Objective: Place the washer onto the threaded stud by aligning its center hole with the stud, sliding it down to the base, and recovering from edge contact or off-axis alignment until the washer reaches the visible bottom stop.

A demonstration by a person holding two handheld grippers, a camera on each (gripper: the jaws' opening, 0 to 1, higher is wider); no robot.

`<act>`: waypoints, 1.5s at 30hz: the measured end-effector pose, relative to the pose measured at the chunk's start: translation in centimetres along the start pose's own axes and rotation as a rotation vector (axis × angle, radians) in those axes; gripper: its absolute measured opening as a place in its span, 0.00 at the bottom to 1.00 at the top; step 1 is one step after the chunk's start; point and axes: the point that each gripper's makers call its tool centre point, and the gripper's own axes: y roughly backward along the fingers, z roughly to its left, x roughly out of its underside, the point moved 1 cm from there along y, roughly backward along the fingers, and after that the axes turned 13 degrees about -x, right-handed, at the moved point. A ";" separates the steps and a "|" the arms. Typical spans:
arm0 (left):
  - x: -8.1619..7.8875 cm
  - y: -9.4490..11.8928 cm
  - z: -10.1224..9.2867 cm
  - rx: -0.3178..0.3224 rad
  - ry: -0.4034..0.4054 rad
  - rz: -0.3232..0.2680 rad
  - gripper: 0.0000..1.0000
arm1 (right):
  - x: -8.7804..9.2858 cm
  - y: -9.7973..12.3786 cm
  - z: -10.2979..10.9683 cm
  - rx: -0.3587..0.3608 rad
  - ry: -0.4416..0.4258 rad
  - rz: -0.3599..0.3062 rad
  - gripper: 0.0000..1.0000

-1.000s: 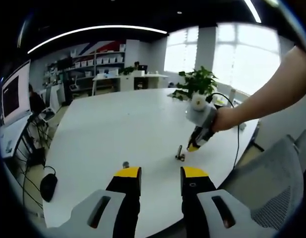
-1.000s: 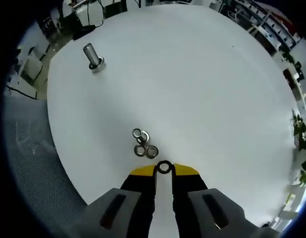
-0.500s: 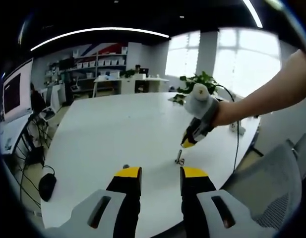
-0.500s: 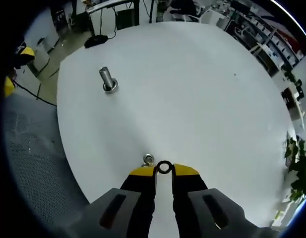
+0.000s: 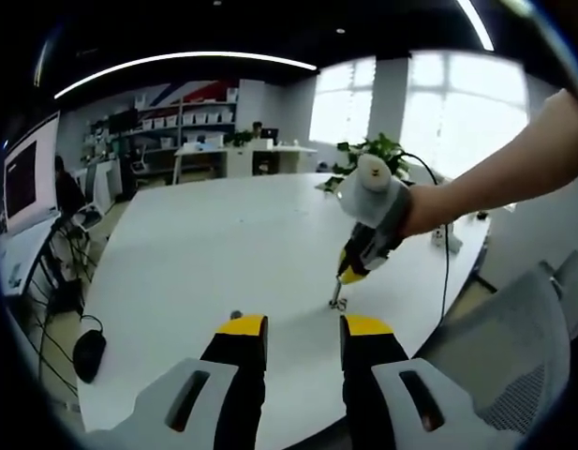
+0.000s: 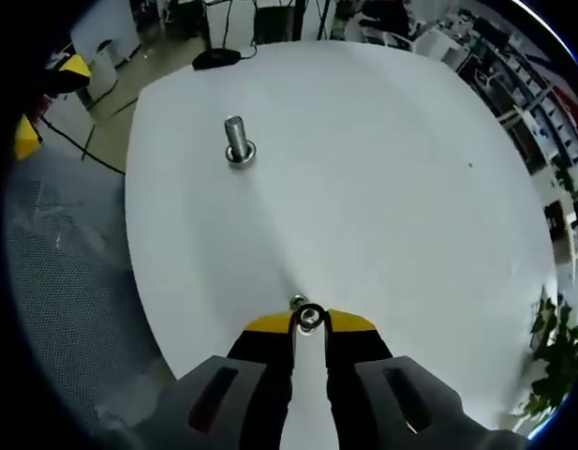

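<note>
The left gripper has two black jaws with yellow caps at the tips, and each jaw sits on a light grey plastic shell with a dark slot in it. The right gripper has the same build: black jaws, yellow tips and grey moulded shells below them. In the left gripper view the right gripper has a pale grey body. The person's forearm behind it is bare, without any sleeve.
</note>
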 end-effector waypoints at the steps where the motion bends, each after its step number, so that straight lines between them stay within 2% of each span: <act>1: 0.0 0.0 0.0 0.001 0.001 0.000 0.29 | 0.0 -0.1 0.0 -0.003 -0.003 0.002 0.13; 8: 0.1 0.0 0.2 -0.002 0.008 0.006 0.29 | 0.6 -0.7 -0.2 -0.017 -0.007 0.033 0.13; 18: 0.3 0.0 0.2 -0.004 0.011 0.014 0.29 | 0.2 -0.8 -0.5 -0.025 -0.013 0.021 0.13; 29: 0.4 -0.1 0.3 -0.004 0.019 0.021 0.29 | 0.4 -1.3 -0.7 -0.039 0.011 0.041 0.13; 36: 0.6 -0.2 0.4 -0.010 0.025 0.029 0.29 | 0.5 -2.7 -0.9 -0.063 0.023 0.064 0.13; 45: 1.0 -0.3 0.9 -0.028 0.037 0.047 0.28 | 1.8 -5.4 -1.1 -0.091 0.021 0.102 0.13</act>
